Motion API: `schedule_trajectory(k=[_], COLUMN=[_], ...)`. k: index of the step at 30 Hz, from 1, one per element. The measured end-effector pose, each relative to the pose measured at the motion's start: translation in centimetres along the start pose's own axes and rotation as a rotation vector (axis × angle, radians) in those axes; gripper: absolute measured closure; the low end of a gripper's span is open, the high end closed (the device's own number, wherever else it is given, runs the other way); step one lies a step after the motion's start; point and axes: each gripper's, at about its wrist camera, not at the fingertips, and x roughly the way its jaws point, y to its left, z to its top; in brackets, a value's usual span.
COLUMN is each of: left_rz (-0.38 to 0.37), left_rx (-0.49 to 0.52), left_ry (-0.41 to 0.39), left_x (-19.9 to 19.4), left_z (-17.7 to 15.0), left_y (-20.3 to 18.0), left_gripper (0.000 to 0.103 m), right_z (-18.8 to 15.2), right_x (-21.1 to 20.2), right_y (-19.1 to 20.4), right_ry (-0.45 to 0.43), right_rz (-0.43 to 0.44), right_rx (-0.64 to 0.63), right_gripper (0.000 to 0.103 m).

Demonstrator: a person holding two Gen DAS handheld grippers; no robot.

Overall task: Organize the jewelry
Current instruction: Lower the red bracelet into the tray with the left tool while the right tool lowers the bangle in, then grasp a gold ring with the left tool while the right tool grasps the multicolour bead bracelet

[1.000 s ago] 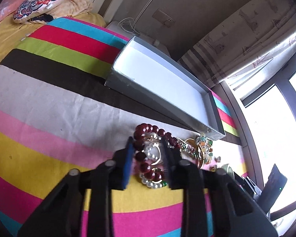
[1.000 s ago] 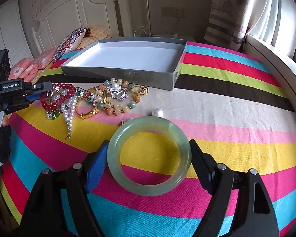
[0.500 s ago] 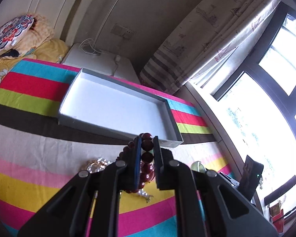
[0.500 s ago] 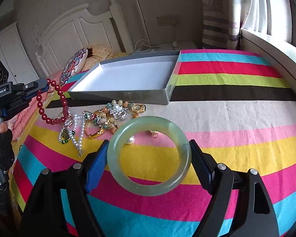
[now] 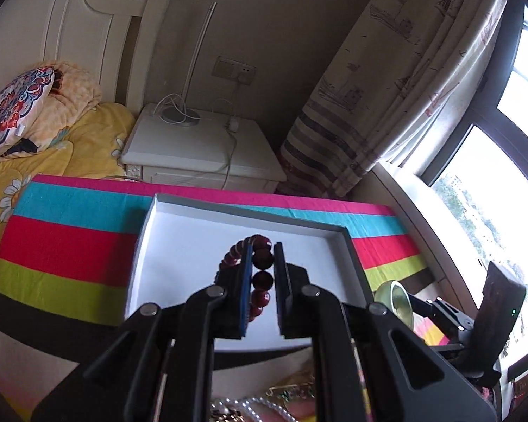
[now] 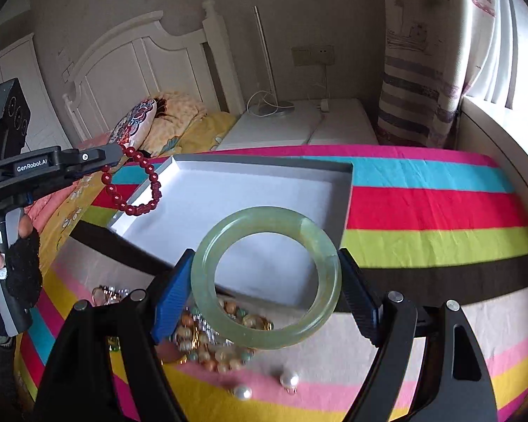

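My left gripper (image 5: 263, 256) is shut on a dark red bead bracelet (image 5: 262, 281) and holds it in the air over the grey box with a white floor (image 5: 179, 246). In the right wrist view the bracelet (image 6: 133, 190) hangs from the left gripper (image 6: 118, 151) above the box's left rim (image 6: 148, 190). My right gripper (image 6: 265, 281) is shut on a pale green jade bangle (image 6: 207, 281), held above the box's near edge. Loose jewelry (image 6: 207, 344) lies in a pile on the striped cloth below it.
Two pearl earrings (image 6: 264, 385) lie on the pink stripe near me. The striped cloth (image 6: 440, 211) covers the bed. A white nightstand (image 5: 193, 147) with a lamp and cables stands behind the box. A window sill (image 6: 503, 140) runs along the right.
Both grippers rose and moved forward toward the box. The red bracelet came off the pile and now hangs over the box. The jade bangle now hovers at the box's near edge.
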Motion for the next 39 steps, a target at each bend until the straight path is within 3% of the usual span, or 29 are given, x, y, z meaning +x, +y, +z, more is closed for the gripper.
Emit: schedule_trajectory(k=[7,8,9,11,13,16,17,20,21,24,27,34,39], left_rz=[0.113,0.140,0.165,0.207,0.226,0.215,0.225,0.243,0.209,0.228,0.196,0.180,0.181], left_rx=[0.045,0.059,0.074,0.098,0.120,0.119,0.149,0.183,0.155,0.177,0.143,0.069,0.074], left_ry=[0.027,0.033,0.047,0.070,0.080,0.172,0.160,0.176,0.218,0.216,0.218,0.241,0.236], left_x=[3.0,3.5,4.0,4.7,4.9,6.2,6.3,6.0,6.1,4.9,3.2,-0.9,-3.0], left_z=[0.1,-0.2,-0.6,-1.4,-2.3,-3.9,-4.5,-5.8,-6.4,-8.3,-10.1,-14.2,-16.8], left_y=[2.0,2.1,2.3,2.7,2.9,3.6,3.6,2.9,2.8,1.5,0.7,-1.2,-2.4], left_gripper=[0.091,0.087,0.081,0.041,0.033,0.034,0.036,0.037,0.036,0.036,0.036,0.032,0.031], right_z=[3.4,3.5,3.7,3.7,3.3,2.2,1.9,0.9,0.7,0.1,-1.1,-4.7,-7.2], right_x=[5.8,6.4,6.8,7.1,6.7,7.1,7.7,8.3,8.2,7.7,6.5,2.9,0.2], right_y=[0.9,1.0,1.0,0.9,1.0,1.2,1.0,0.7,0.9,0.5,0.3,0.8,1.5], right_ry=[0.095,0.098,0.100,0.111,0.108,0.173,0.218,0.256,0.258,0.301,0.322,0.302,0.295], right_rz=[-0.020,-0.033,-0.046,-0.050,-0.028,-0.062,-0.071,-0.046,-0.052,-0.030,-0.010,0.018,0.026], right_rx=[-0.018,-0.018,-0.019,-0.009,-0.022,-0.092,-0.097,-0.146,-0.173,-0.187,-0.215,-0.267,-0.269], right_gripper=[0.025,0.025,0.014,0.006,0.006,0.025,0.030,0.036,0.035,0.035,0.035,0.035,0.034])
